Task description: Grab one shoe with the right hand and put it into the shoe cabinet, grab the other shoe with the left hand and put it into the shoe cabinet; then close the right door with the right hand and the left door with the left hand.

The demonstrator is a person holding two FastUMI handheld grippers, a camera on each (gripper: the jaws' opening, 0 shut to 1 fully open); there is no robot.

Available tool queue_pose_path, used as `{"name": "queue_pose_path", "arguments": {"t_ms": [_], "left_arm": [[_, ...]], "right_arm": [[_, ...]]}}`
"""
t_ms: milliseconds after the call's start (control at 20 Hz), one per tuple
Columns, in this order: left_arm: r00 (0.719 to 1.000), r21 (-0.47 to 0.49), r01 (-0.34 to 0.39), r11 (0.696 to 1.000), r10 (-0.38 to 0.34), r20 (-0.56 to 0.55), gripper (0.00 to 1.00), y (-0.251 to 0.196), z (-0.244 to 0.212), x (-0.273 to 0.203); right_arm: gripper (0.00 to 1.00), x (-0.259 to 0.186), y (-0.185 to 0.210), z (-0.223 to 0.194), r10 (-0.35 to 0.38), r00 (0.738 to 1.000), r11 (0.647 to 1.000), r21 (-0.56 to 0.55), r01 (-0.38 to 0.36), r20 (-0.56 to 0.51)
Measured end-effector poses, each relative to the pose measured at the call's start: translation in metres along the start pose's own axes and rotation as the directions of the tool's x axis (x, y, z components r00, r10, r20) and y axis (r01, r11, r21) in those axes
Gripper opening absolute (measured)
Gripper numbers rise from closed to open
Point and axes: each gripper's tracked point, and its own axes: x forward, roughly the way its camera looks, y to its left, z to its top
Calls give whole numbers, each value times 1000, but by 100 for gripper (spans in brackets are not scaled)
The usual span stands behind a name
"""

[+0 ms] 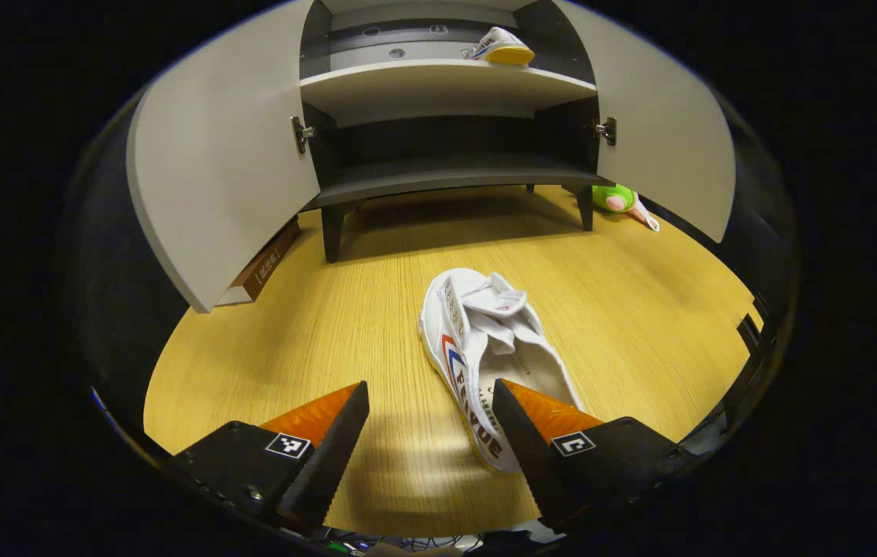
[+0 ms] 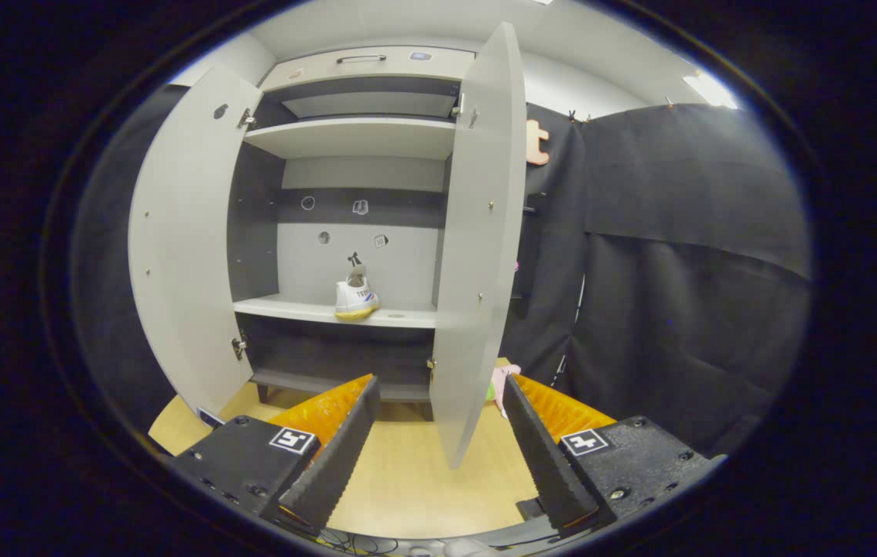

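- With one shoe [image 2: 356, 299] already sitting on the cabinet's middle shelf [image 2: 306, 309] — straight ahead of the right gripper [image 2: 441, 433], well beyond its tips — first placement looks done.
- Same shelved shoe spotted from the left gripper view too, high up and well ahead of the left gripper [image 1: 430, 437].
- Second shoe [image 1: 484, 348] still on the wooden floor [image 1: 376, 309], toe pointing toward the shoe cabinet [image 1: 446, 100], heel end just beside the left gripper's right-hand finger; jaws wide apart, holding nothing.
- Right gripper likewise spread open and empty, the right door [image 2: 477, 232] edge-on directly ahead, between the fingers but not touching.
- Left door [image 2: 183, 232] swung wide, off to the left of the jaws.
- Left to do, by the look of it — grab and shelve the floor shoe, then shut both doors.
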Motion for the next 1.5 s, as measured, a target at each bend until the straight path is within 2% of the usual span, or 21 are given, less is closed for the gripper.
{"name": "queue_pose_path", "arguments": {"t_ms": [100, 300, 400, 500, 550, 600, 650, 700, 800, 950, 1000, 1050, 1250, 1500], "left_arm": [[1000, 4, 2, 1000, -2, 12, 97, -1, 7, 17], [1000, 12, -18, 1000, 18, 12, 90, 2, 17, 45], [1000, 20, -7, 1000, 7, 10, 85, -2, 21, 55], [1000, 41, 28, 999, -28, 4, 75, -11, 23, 63], [1000, 49, 23, 999, -23, -6, 60, -13, 22, 64], [1000, 71, -21, 997, 21, 4, 36, -7, 23, 61], [999, 92, -39, 995, 39, 0, 17, -6, 22, 65], [1000, 113, -28, 993, 27, 16, 8, -9, 27, 66], [1000, 126, -18, 992, 18, -3, 0, -3, 28, 69], [998, 84, -4, 996, 8, -57, 3, 1, 30, 65], [998, 75, -11, 997, 16, -57, 12, 5, 36, 58], [999, 70, -19, 997, 22, -49, 3, 8, 44, 50], [999, 19, -48, 999, 48, 3, 3, 16, 95, 10], [994, -49, -62, 997, 66, 87, 2, 31, 183, -29]], "right_arm": [[100, 4, 1, -3, -1, 1000, 1000, -9, 0, -13], [100, 12, 3, -7, 6, 999, 1000, -20, -7, -33], [100, 14, 4, -8, 13, 999, 1000, -22, -14, -44], [100, 16, 6, -6, 20, 999, 1000, -20, -20, -40], [100, 17, 8, -5, 24, 999, 999, -22, -25, -40], [100, 19, 8, -4, 29, 999, 999, -23, -30, -41], [100, 19, 9, -3, 36, 999, 999, -23, -37, -39], [100, 20, 10, -1, 42, 999, 999, -20, -43, -33], [100, 23, 12, 3, 58, 998, 998, -20, -59, -24], [100, 27, 13, 15, 73, 997, 997, -6, -73, 0], [100, 28, 14, 19, 80, 997, 997, -3, -80, 11], [100, 29, 14, 24, 84, 996, 996, -1, -84, 25], [100, 26, 23, 47, 123, 989, 992, 6, -124, 78], [100, 22, 36, 61, 171, 980, 985, 14, -174, 102]]}}
